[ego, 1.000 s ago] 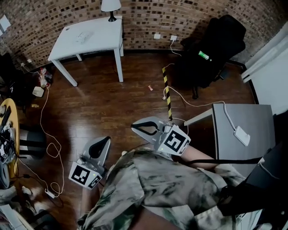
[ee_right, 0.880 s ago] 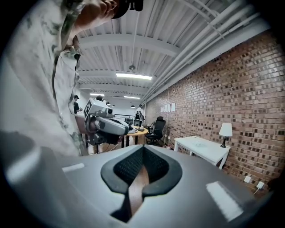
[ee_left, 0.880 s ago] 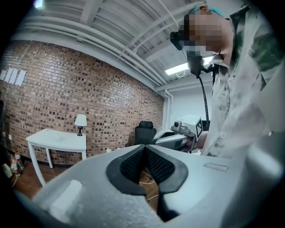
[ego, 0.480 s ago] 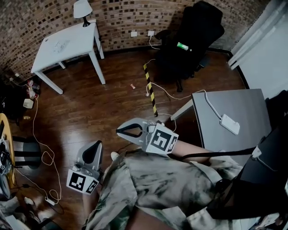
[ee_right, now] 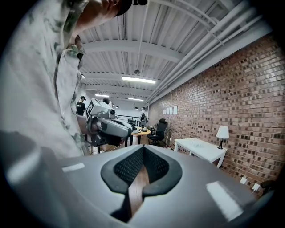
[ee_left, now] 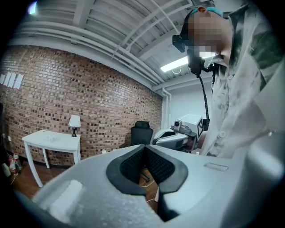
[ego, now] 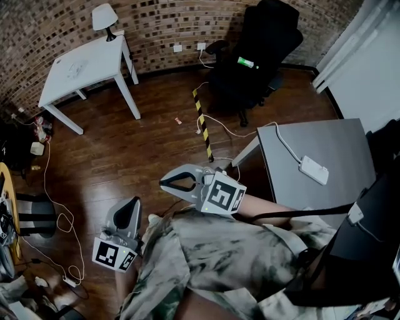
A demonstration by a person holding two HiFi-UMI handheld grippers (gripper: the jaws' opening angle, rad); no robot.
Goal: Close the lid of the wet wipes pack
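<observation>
Wet wipes pack (ego: 78, 67): probably the small pale item on the white surface (ego: 103, 55), upper left, well apart from both tools. Left tool (ee_left: 144, 147) and right tool (ee_right: 143, 148) are clenched and empty, lower centre.

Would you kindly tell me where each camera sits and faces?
Head view: on the person's head, steeply down at the floor; shirt, left gripper, right gripper show.
Left gripper view: on that gripper, along shut jaws toward the brick wall; shirt, right gripper show.
Right gripper view: on that gripper, along shut jaws down the room; shirt, left gripper show.
All three share the white table and lamp.
</observation>
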